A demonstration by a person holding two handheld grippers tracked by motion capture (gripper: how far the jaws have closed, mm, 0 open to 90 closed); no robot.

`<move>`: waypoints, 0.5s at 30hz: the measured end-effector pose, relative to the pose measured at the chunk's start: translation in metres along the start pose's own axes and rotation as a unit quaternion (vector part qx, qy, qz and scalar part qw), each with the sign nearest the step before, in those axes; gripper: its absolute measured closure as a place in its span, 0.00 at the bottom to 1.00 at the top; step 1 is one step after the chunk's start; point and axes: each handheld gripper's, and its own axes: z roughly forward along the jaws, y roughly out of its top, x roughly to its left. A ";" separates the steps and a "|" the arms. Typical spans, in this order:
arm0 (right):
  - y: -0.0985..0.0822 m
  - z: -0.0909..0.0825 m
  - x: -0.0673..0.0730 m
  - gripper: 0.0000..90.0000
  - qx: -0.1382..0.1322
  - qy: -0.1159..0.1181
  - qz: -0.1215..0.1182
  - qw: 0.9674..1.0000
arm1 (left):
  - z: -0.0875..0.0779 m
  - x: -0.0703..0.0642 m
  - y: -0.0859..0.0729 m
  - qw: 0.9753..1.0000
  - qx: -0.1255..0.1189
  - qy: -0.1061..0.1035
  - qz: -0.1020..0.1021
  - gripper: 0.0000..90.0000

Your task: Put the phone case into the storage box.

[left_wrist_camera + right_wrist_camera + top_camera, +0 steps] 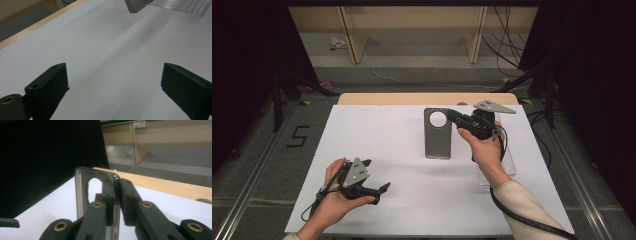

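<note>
High view: a flat grey phone case (437, 134) with rounded corners and a round cutout lies lengthwise away from the person on the white surface (377, 135), the right gripper (457, 119) at its far corner. The left gripper (374, 175) rests apart.

Left gripper view: its jaws stand wide apart over bare surface.

Right gripper view: the jaws are clamped on the case's glossy edge.

We see a grey phone case (437, 134) with a round camera cutout near its top, its upper edge pinched between the right gripper's (453, 117) fingers (127, 202), the cutout just beyond them.
</note>
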 end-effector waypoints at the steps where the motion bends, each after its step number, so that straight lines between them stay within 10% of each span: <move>1: 0.000 0.000 0.000 0.92 0.000 0.000 0.001 1.000 | 0.000 0.000 0.000 1.000 0.000 0.000 0.000 0.07; 15: 0.002 -0.002 -0.005 0.92 -0.002 -0.006 0.002 1.000 | 0.000 0.000 0.000 1.000 -0.002 0.003 -0.001 0.08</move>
